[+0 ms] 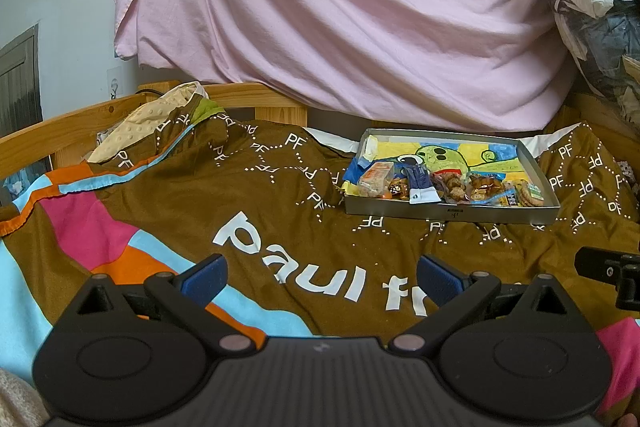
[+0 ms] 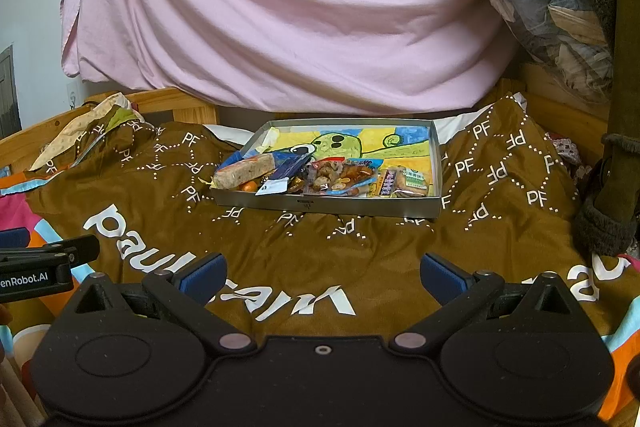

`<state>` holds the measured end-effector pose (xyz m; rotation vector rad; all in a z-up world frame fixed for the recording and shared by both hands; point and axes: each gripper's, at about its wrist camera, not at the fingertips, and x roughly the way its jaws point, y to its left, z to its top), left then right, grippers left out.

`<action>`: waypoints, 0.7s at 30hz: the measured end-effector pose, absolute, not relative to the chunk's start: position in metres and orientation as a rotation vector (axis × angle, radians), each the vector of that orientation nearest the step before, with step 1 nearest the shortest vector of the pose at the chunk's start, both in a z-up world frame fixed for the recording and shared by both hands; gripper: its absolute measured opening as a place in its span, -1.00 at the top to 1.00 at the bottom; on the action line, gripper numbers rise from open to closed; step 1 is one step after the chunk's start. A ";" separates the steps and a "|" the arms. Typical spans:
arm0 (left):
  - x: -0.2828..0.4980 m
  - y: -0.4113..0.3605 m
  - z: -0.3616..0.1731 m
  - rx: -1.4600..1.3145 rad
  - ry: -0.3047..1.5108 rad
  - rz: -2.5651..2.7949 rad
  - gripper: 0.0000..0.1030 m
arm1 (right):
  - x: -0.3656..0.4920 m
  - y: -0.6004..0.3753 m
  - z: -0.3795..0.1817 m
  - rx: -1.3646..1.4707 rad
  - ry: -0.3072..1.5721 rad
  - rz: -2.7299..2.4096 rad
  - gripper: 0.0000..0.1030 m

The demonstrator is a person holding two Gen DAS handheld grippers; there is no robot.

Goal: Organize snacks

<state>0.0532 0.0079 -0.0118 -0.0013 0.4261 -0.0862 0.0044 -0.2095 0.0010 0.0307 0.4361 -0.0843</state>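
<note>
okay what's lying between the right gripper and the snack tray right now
Only bare brown bedspread, with white lettering, lies between the open right gripper and the metal snack tray; the right wrist view shows it.

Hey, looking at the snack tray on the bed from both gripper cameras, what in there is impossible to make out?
- Snack count: packets in the metal tray overlap in both views, so lower ones are hidden.
- Packet labels: too small, even on the green-labelled packet.
- Orange item: mostly under the long bar packet in the right wrist view; identity unclear.
- Drawing lining the tray: its near part is covered by snacks.
- Left gripper and right gripper: both open, touching nothing.
</note>
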 end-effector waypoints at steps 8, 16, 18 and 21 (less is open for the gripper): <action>0.053 0.009 -0.012 0.003 0.427 -0.080 -0.99 | 0.007 -0.209 0.001 0.030 0.442 -0.085 -0.99; 0.053 0.010 -0.012 0.045 0.433 -0.072 -0.99 | 0.007 -0.209 0.001 0.029 0.450 -0.085 -0.99; 0.053 0.009 -0.012 0.044 0.436 -0.072 -0.99 | 0.006 -0.209 0.001 0.029 0.450 -0.085 -0.99; 0.053 0.010 -0.012 0.047 0.438 -0.069 -0.99 | 0.006 -0.209 0.001 0.029 0.450 -0.085 -0.99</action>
